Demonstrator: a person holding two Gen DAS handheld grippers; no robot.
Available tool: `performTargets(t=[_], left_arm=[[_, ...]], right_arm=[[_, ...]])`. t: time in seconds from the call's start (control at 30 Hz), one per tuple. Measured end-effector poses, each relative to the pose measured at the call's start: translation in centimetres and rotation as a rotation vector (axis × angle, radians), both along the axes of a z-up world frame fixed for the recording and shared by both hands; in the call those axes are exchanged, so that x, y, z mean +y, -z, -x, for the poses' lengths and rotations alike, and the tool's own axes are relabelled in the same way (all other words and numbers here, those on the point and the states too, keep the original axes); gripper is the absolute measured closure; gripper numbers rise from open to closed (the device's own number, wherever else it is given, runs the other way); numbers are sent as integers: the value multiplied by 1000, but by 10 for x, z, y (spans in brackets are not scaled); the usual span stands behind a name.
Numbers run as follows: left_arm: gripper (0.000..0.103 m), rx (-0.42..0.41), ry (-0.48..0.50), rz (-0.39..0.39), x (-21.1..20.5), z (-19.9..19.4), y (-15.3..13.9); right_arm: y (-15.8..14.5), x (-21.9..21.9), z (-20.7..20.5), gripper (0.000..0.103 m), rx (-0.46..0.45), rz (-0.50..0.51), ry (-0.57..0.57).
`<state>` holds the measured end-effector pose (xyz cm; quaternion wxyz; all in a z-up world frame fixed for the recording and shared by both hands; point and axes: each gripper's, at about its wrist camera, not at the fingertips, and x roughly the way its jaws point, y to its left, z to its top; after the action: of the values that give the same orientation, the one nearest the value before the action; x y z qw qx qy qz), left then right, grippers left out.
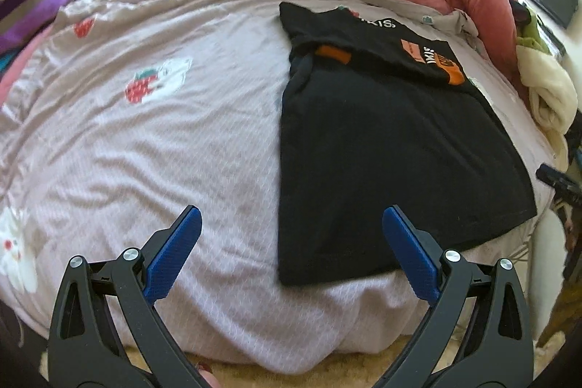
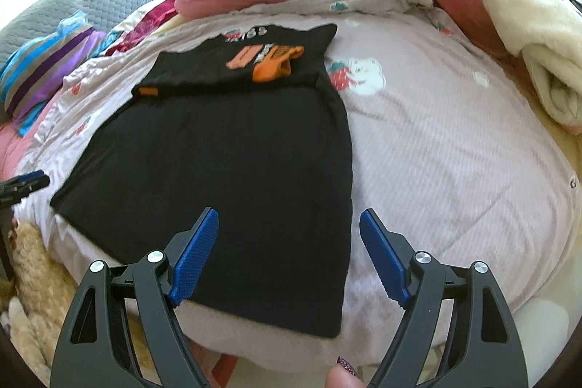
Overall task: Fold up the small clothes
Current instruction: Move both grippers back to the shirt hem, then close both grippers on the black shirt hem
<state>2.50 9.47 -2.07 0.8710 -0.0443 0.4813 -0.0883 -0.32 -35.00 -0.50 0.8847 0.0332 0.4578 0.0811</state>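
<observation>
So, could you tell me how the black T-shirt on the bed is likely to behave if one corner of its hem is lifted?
The black T-shirt lies flat with its top already folded over, so it probably droops limply from one corner. It looks thin and likely light. On the wrinkled, soft bedspread it may drag and bunch rather than slide.

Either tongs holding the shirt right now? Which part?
Nothing held. Left tongs and right tongs both stand open above the near hem of the black shirt, not touching it.

One black shirt (image 1: 382,148), two open grippers.
</observation>
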Motion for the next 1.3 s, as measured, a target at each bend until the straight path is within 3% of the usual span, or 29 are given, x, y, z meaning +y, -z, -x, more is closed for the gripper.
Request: performTargets(t=[0.13, 0.33, 0.43, 0.6, 0.7, 0.83, 0.9, 1.03, 1.07, 1.3], left_arm=[[13, 21, -15, 44, 6, 7, 3], [47, 54, 2, 101, 2, 14, 7], [55, 72, 32, 104, -6, 15, 9], [55, 120, 36, 72, -11, 11, 21], [55, 170, -3, 134, -1, 8, 33], [55, 155, -1, 174, -4, 6, 31], [58, 144, 1, 193, -8, 3, 27], [69, 111, 8, 207, -13, -4, 19], [69, 110, 9, 211, -14, -5, 18], [70, 149, 0, 202, -11, -10, 31]], right_arm=[[8, -2, 9, 24, 17, -13, -10], [15, -1, 17, 26, 33, -26, -28], [17, -3, 21, 26, 38, -38, -29], [22, -6, 27, 28, 52, -51, -32], [26, -9, 29, 28, 64, -79, -32], [30, -9, 28, 36, 78, -88, -33], [30, -7, 30, 46, 80, -75, -37], [26, -6, 33, 77, 66, -61, -46], [25, -8, 33, 80, 60, -69, -48], [36, -28, 34, 78, 119, -101, 23]])
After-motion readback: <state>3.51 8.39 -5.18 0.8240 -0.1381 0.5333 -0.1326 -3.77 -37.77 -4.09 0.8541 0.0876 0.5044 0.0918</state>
